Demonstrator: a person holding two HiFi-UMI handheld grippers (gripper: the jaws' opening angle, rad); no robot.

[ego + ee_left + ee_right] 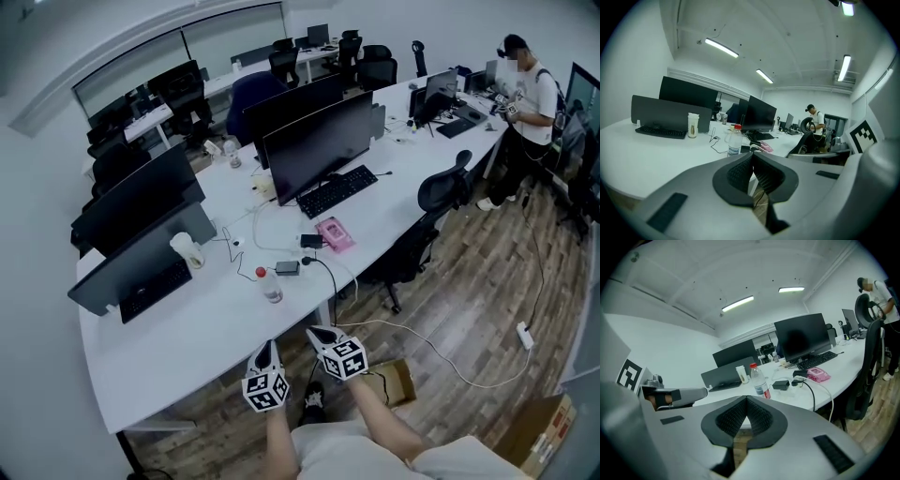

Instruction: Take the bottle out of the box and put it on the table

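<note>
A clear plastic bottle (271, 286) with a red cap stands upright on the white table (187, 342), a short way in from its near edge. It also shows in the left gripper view, bottle (734, 140), and in the right gripper view, bottle (760, 380), ahead of both jaws. My left gripper (267, 347) and right gripper (322, 331) hang side by side at the table's near edge, apart from the bottle. Both are shut with nothing between the pads: left gripper (752, 154), right gripper (746, 398). An open cardboard box (398, 380) lies on the floor by my right arm.
Several monitors (319, 141) and keyboards (336, 190) line the table. A paper cup (187, 249), a black adapter (287, 267) with its cable and a pink pack (334, 233) lie near the bottle. An office chair (441, 197) stands to the right; a person (527, 103) stands far off.
</note>
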